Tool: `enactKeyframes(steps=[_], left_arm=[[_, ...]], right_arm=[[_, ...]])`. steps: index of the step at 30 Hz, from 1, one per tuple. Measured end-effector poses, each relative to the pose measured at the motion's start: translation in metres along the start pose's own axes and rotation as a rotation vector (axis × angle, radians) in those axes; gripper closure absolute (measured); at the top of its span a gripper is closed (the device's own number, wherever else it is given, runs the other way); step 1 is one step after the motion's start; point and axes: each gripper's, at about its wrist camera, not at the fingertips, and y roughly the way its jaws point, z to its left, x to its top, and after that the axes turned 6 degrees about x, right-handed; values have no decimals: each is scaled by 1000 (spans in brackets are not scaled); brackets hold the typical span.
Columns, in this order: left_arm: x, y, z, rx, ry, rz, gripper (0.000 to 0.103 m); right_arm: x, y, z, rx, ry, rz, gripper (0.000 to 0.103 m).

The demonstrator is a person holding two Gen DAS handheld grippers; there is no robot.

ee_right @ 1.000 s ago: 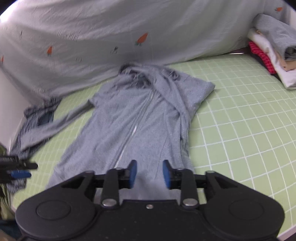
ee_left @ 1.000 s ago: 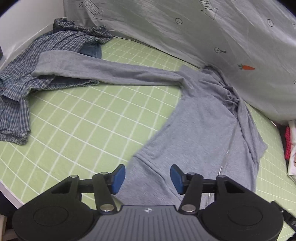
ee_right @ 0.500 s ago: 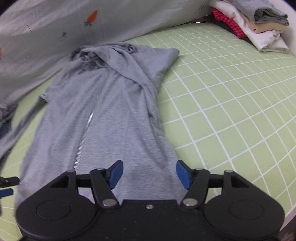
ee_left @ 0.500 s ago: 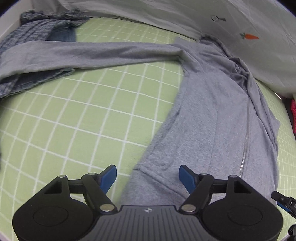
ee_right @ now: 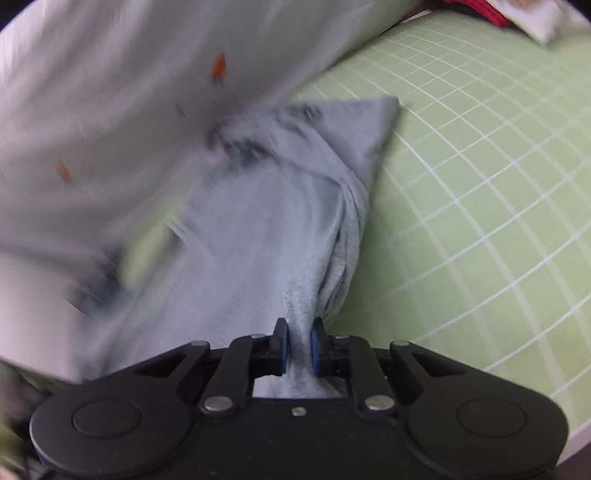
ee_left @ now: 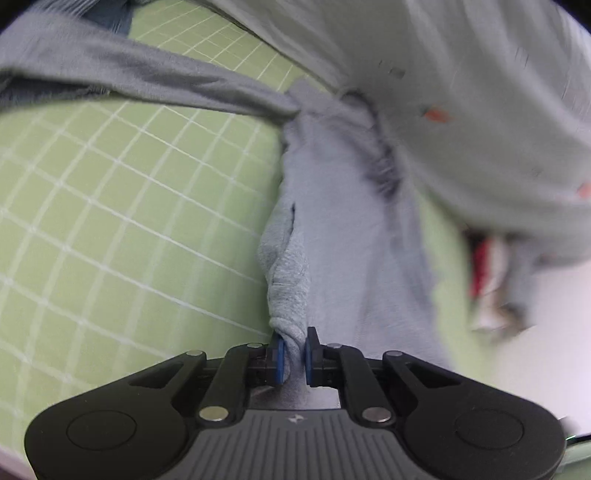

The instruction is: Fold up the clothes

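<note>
- Grey hoodie (ee_left: 351,229) lies lengthwise, hem near, hood far (sleeve stretched far left).
- Left gripper (ee_left: 294,354) just closed, pinching hem.
- Right gripper (ee_right: 299,347) likewise, gripping hem.

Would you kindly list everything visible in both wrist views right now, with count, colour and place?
grey hoodie: one, grey, spread on the mat, its near hem pinched at two corners.
mat: one, green with white grid, under everything.
sheet: one, pale grey with small orange prints, behind the hoodie.
plaid garment: one, blue, far left corner, blurred.
folded stack: one, red and white, far right, blurred.
left gripper: black with blue pads, just closed on the hem.
right gripper: same, just closed on the hem.
</note>
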Motion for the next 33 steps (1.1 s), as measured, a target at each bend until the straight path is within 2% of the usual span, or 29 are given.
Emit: enactKeyframes(steps=[1, 2, 3, 4, 5, 6, 7, 8, 9, 10, 11, 13, 14, 15, 16, 22, 28, 33], left_arm=[[-3, -9, -1, 39, 10, -23, 88], [-8, -10, -3, 107, 43, -39, 81], [-14, -6, -4, 192, 90, -52, 64], [-18, 1, -5, 278, 117, -45, 60], [-22, 11, -5, 364, 131, -26, 60], [-25, 17, -6, 420, 143, -17, 60], [-26, 21, -8, 458, 155, -15, 58], [-27, 24, -10, 496, 166, -13, 54], [-27, 26, -13, 507, 169, -20, 44], [-26, 26, -18, 502, 165, -34, 31], [-25, 27, -22, 497, 162, -48, 26], [-20, 29, -32, 484, 169, -69, 20], [-18, 31, -37, 481, 178, -76, 17], [-16, 35, -42, 484, 186, -83, 11], [-14, 38, -48, 491, 193, -90, 10], [-3, 64, -77, 502, 212, -89, 9], [12, 104, -87, 520, 179, -32, 9], [38, 142, -89, 556, 153, 12, 9]], right_arm=[[3, -7, -1, -24, -8, -11, 90], [6, -12, -2, -56, -24, -18, 89], [6, -7, -3, -127, -99, 17, 88], [5, 3, -5, -218, -174, 56, 82], [2, 12, -4, -305, -221, 82, 80], [0, 21, -4, -392, -264, 105, 79], [-1, 26, -2, -420, -301, 115, 78], [-1, 30, 1, -439, -337, 123, 64], [0, 31, 2, -434, -345, 105, 44], [1, 31, 4, -426, -347, 83, 35], [4, 31, 5, -417, -340, 64, 26], [8, 37, 11, -397, -355, 53, 23], [11, 42, 15, -391, -373, 52, 16], [13, 47, 18, -384, -391, 52, 4], [15, 52, 23, -383, -427, 37, 0], [37, 79, 46, -368, -610, 24, 0], [74, 120, 53, -356, -701, 55, 0], [112, 167, 47, -382, -721, 55, 1]])
